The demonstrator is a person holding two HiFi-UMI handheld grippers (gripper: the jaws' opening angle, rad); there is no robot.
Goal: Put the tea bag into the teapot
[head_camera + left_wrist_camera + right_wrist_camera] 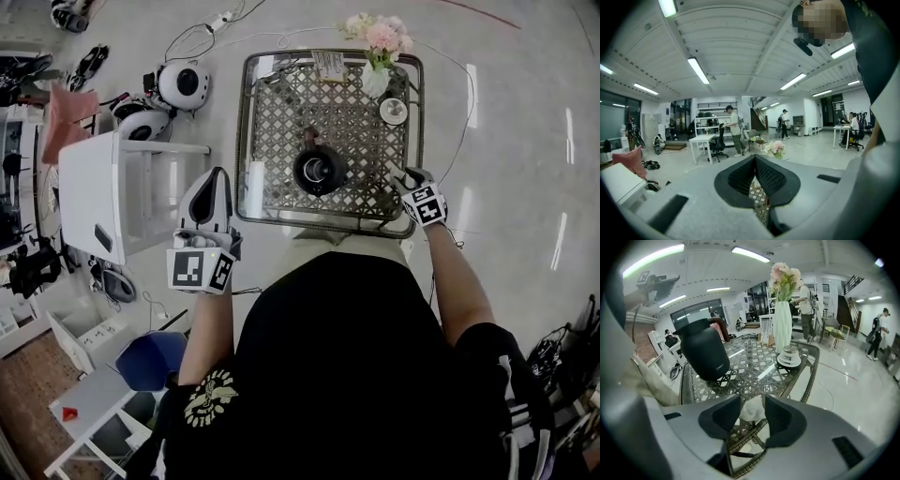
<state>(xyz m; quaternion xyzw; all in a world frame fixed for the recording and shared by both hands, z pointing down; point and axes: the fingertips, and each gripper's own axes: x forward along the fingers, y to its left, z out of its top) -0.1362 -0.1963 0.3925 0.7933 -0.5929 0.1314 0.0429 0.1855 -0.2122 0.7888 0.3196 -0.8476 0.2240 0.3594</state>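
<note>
A black teapot (319, 169) (704, 355) stands with its top open in the middle of the metal lattice table (242, 141). The white tea bag (751, 411) lies at the table's near right edge. My right gripper (403, 178) (752, 400) is low over that edge and open, one jaw on each side of the tea bag. In the head view the tea bag is hidden by this gripper. My left gripper (217, 178) (754, 157) hangs left of the table, off its edge. It is shut and holds nothing.
A white vase of pink flowers (377, 56) (783, 319) and a small cup on a saucer (393, 111) (790, 357) stand at the table's far right. A white cabinet (103, 197) sits left of the table. Cables and gear lie on the floor.
</note>
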